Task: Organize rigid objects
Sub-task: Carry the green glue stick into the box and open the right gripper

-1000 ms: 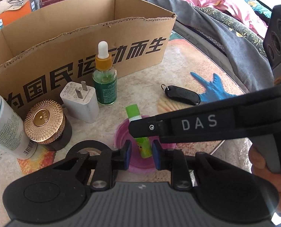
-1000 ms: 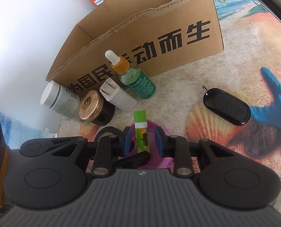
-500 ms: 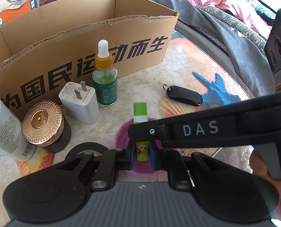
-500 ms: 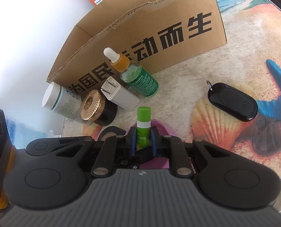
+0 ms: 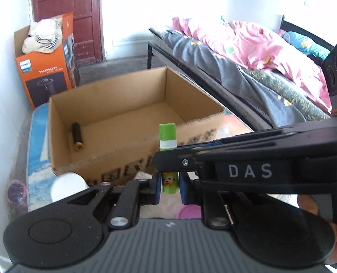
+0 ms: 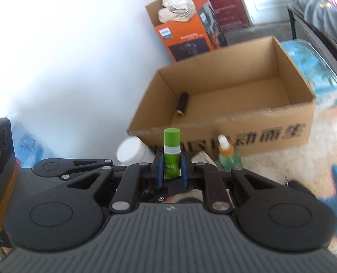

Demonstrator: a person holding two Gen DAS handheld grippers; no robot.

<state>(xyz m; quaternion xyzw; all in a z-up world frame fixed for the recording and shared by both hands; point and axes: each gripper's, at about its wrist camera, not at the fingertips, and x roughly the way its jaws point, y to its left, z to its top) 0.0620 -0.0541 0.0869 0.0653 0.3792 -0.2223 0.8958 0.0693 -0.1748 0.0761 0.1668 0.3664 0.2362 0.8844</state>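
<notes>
Two grippers: both are closed on one thing, a small green cylindrical glue stick with a white collar (image 5: pixel 167 136).
Left gripper (image 5: pixel 170 185): its blue pads press the stick's lower body from either side, over a small cartoon label.
Right gripper (image 6: pixel 171 170): its blue-padded jaws have just been closing and are clamped on the stick's green labelled middle; in the left wrist view its black finger marked DAS crosses in front of the stick above the left pads.
Glue stick: upright between both sets of jaws, its green cap and white collar standing clear above the pads.
Open brown cardboard box with black printed characters (image 6: pixel 248 95): beyond the jaws, its front wall behind the stick's cap.
Dark cylinder with a brass-coloured end (image 5: pixel 77 136): lying on the box floor, beyond and left of the left jaws.
Green dropper bottle with an orange collar (image 6: pixel 228 155): just right of the right jaws, before the box.
White round-capped bottle (image 6: pixel 129 150): just left of the right jaws.
</notes>
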